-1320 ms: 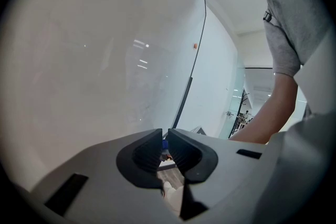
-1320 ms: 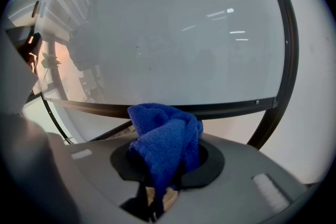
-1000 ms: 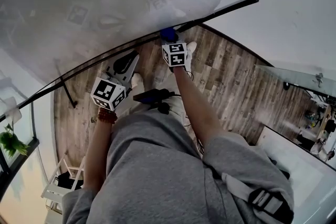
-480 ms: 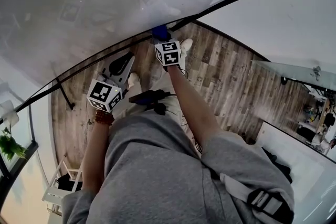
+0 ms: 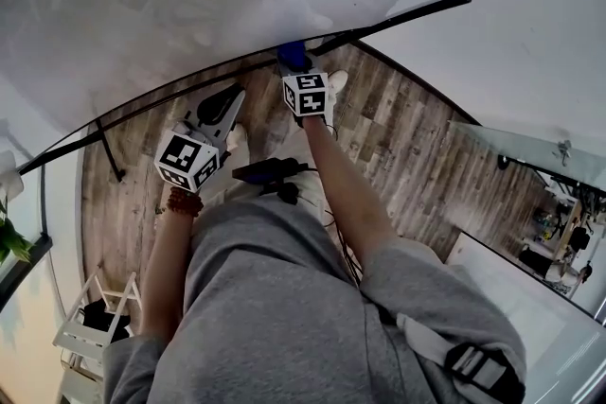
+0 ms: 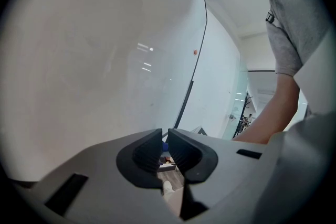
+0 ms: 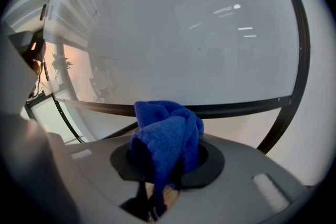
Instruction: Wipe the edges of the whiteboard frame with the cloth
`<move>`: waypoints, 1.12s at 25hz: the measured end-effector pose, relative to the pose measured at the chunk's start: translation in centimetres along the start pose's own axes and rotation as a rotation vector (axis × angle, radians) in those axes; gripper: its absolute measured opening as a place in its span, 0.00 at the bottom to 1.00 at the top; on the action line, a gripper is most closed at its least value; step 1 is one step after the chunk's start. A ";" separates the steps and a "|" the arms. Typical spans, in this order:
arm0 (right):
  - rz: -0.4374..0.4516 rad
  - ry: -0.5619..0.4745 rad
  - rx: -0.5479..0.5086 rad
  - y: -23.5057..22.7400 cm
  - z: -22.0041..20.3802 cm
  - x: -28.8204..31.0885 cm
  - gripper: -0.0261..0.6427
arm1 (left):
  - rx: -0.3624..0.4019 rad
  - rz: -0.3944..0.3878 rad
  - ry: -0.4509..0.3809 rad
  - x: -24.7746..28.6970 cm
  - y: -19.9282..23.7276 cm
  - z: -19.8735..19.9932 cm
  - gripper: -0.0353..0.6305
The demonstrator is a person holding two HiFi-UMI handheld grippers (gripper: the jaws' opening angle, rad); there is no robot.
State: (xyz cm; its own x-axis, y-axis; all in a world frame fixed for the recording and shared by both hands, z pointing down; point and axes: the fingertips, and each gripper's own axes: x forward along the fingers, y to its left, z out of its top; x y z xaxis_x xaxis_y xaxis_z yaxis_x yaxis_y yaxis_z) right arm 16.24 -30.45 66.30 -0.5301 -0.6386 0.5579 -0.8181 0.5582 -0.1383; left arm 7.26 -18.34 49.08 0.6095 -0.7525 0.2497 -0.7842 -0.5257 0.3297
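The right gripper (image 7: 167,161) clamps the blue cloth (image 7: 169,128) at the whiteboard frame (image 7: 239,107) lower edge; the left gripper (image 6: 164,148), below that frame, has its jaws practically closed, empty.

You stand on a wood floor (image 5: 417,137). A green plant (image 5: 8,240) sits by its left edge, with a white rack (image 5: 83,339) near it.

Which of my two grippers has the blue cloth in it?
The right gripper, shut on the blue cloth at the whiteboard frame. The left gripper holds nothing.
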 end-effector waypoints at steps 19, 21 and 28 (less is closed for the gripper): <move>0.075 0.019 -0.009 3.5 -0.3 0.4 0.22 | -0.080 0.038 -0.075 -1.6 1.2 0.4 0.12; 0.080 0.020 -0.008 4.0 -0.2 0.6 0.22 | -0.084 0.043 -0.079 -1.8 1.5 0.4 0.12; 0.084 0.015 0.009 4.9 0.0 0.6 0.22 | -0.091 0.028 -0.085 -2.7 1.5 0.3 0.12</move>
State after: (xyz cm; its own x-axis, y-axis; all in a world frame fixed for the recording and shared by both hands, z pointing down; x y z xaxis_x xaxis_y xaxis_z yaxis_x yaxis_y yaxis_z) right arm 11.90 -28.06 66.00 -0.5933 -0.5821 0.5561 -0.7732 0.6043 -0.1924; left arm 4.46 -17.21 48.67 0.5722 -0.7994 0.1832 -0.7847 -0.4687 0.4057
